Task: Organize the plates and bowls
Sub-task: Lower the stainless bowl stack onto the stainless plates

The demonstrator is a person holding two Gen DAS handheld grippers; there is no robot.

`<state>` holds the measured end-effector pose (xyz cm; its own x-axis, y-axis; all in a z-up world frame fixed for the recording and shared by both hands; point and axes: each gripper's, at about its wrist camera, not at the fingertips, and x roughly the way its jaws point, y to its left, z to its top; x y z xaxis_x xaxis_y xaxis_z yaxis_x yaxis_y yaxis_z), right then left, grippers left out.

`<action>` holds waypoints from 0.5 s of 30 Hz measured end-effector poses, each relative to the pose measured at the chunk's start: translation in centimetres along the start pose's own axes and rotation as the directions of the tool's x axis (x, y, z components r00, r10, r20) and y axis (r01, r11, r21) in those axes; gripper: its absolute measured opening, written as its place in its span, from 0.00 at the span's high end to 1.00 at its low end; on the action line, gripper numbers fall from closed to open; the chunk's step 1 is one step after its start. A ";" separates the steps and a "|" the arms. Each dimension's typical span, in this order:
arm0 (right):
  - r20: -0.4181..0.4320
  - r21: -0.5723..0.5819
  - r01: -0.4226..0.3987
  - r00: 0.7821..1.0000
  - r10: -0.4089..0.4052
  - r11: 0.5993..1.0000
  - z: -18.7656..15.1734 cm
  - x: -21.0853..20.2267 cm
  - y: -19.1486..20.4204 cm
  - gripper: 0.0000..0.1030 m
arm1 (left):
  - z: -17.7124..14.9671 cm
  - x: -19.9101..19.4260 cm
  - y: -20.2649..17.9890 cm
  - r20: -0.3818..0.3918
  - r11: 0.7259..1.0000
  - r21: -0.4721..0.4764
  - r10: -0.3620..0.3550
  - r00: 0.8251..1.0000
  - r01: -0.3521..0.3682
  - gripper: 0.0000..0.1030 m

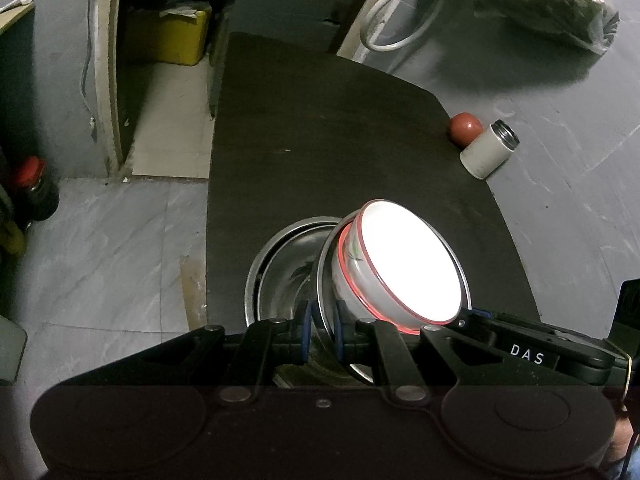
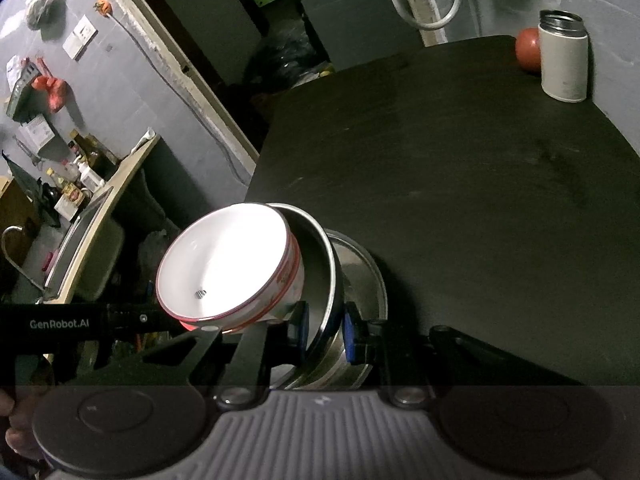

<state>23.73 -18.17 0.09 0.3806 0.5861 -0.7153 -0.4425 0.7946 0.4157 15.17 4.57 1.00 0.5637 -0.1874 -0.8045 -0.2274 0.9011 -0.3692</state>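
the dark table is seen carrying most of the scene, and near its close edge a stack is being built: a large steel bowl sits on the surface, a steel plate is tilted up over its rim, and a white bowl with a red rim is nested in that tilted plate. so the nesting looks partly done, it is judged; the plate and white bowl are not yet laid flat into the steel bowl, and that settling appears to be what is left. the left gripper is brought in low from the near side, its blue pads closed tight on the plate's edge. the right gripper is held at a similar low angle, its jaws narrowed on the same plate's rim, with the white bowl tipped towards the left of that view. far off at the table's back corner, a white canister and a red ball are left untouched.
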 end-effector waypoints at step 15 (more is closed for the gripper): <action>-0.031 -0.029 -0.004 1.000 0.003 1.000 0.7 1.1 0.5 0.81 | 0.0 0.8 0.4 -0.012 0.999 -0.044 0.020 1.000 -0.021 0.90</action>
<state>24.48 -17.05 -0.08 0.3535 0.5835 -0.7311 -0.4673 0.7872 0.4024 15.57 4.76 0.23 0.5492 -0.1738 -0.8174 -0.2739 0.8867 -0.3725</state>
